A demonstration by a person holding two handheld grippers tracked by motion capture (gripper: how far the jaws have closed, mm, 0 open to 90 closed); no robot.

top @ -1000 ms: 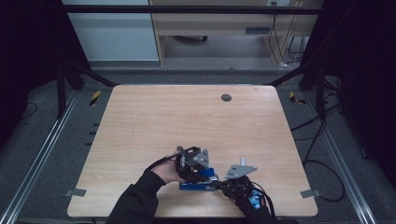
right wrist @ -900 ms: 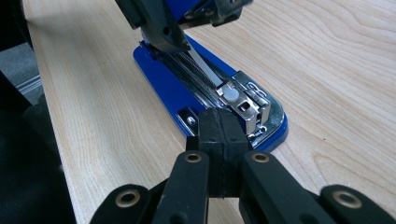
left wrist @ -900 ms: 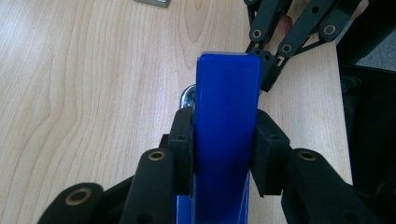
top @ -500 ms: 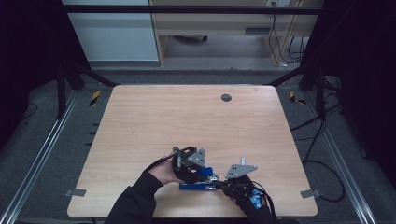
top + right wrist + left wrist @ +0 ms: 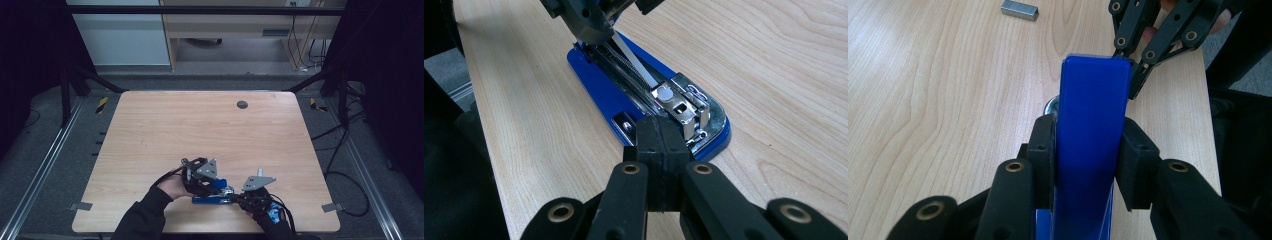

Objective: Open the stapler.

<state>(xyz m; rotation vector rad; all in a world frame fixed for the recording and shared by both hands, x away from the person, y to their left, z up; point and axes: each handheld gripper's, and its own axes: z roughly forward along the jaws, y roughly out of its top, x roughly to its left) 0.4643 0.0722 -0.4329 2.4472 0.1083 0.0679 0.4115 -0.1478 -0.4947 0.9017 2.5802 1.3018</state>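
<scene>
Near the front edge of a pale wood-grain table [image 5: 200, 125], a person works a blue plastic-and-metal stapler [image 5: 212, 199] with two hand-held tools. At left in the high view, the left gripper [image 5: 202, 176] grasps the stapler's blue top cover [image 5: 1091, 135], its pads pressed against both sides of the lifted lid, which tilts up off the base. The stapler's base lies flat, its long axis running across the table, roughly parallel to the front edge, stretching between the two tools. In the right gripper view, the open metal staple channel [image 5: 639, 75] points back toward the left gripper, and the bright metal end sits just ahead of the right gripper [image 5: 661, 145], whose jaws are clenched tight together with nothing between them, tips just touching the base's near end. A small grey metal block of staples [image 5: 1019, 9] rests well apart on the wood.
</scene>
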